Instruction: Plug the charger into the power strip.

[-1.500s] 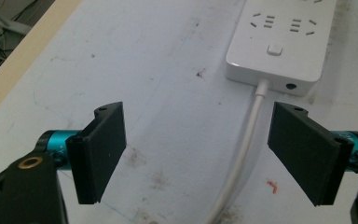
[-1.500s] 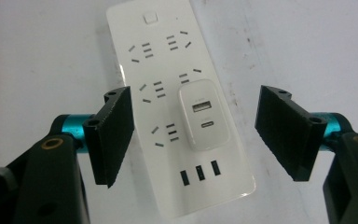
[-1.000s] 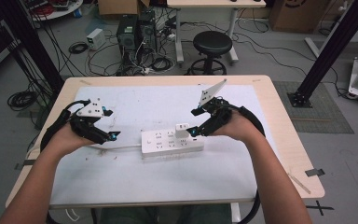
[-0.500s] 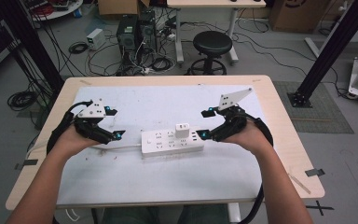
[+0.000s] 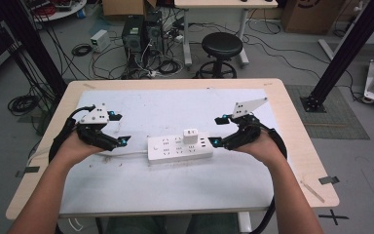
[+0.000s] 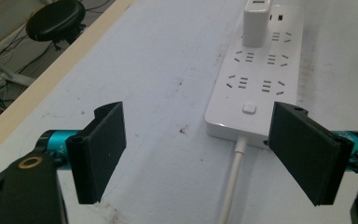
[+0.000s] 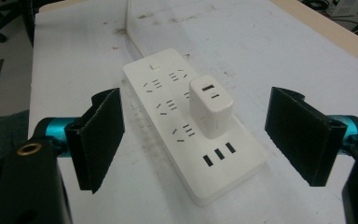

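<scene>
White sheeting (image 5: pixel 175 190) covers most of the table (image 5: pixel 292 122), leaving a pale wood border exposed along the edges; I see scuffs and small dark marks on the sheet in both gripper views. At the centre of the sheet lies a white power strip (image 5: pixel 179 148), flat, with a white charger (image 5: pixel 191 136) plugged upright into one of its sockets (toward the strip's right half in the high view). The strip's white cable (image 6: pixel 232 182) leaves the end nearest my left gripper (image 5: pixel 122 141) and runs along the surface. My left gripper sits just beside that end, jaws spread wide with nothing between them; in the left gripper view the strip's switch end lies ahead, between the two pads but not touched. My right gripper (image 5: pixel 214 142) sits just beside the opposite end, the one with three small slots, jaws likewise spread apart and empty. Beyond the table, the grey floor carries a black round stool (image 5: pixel 222 52), tangled cables (image 5: pixel 102 53), a computer tower (image 5: pixel 132 30), a second desk (image 5: pixel 224 5), black frame struts (image 5: pixel 350 48) and cardboard boxes (image 5: pixel 302 14).
</scene>
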Demonstrator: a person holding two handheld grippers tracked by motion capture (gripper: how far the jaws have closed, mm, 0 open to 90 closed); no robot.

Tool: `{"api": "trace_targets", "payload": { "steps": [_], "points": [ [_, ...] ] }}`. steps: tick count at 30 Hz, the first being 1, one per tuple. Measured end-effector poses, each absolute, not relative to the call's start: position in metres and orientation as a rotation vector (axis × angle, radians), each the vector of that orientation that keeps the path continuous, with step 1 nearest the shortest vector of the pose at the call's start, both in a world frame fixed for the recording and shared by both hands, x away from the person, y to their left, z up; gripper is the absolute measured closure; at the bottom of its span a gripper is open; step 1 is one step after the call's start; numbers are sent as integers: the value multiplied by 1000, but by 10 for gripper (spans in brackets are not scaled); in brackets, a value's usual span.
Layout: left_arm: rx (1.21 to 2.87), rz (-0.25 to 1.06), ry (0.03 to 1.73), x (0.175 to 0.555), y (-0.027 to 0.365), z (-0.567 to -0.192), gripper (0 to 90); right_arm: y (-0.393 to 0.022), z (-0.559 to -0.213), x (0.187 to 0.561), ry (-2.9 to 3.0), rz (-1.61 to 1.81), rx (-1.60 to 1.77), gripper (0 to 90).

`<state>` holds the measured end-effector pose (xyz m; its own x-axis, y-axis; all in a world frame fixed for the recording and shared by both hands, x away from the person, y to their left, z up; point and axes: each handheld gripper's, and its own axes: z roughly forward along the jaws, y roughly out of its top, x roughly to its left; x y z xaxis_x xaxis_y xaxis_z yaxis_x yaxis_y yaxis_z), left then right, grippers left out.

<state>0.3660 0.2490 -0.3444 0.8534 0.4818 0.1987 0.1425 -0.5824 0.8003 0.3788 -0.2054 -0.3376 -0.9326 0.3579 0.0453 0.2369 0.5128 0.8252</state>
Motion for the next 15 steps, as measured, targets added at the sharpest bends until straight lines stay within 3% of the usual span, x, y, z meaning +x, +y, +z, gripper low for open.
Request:
{"api": "trace_targets", "payload": {
  "steps": [15],
  "points": [
    [2187, 488, 462, 368, 246, -348, 193, -212, -338, 379, 2592, 1413, 573, 202]
  ]
}}
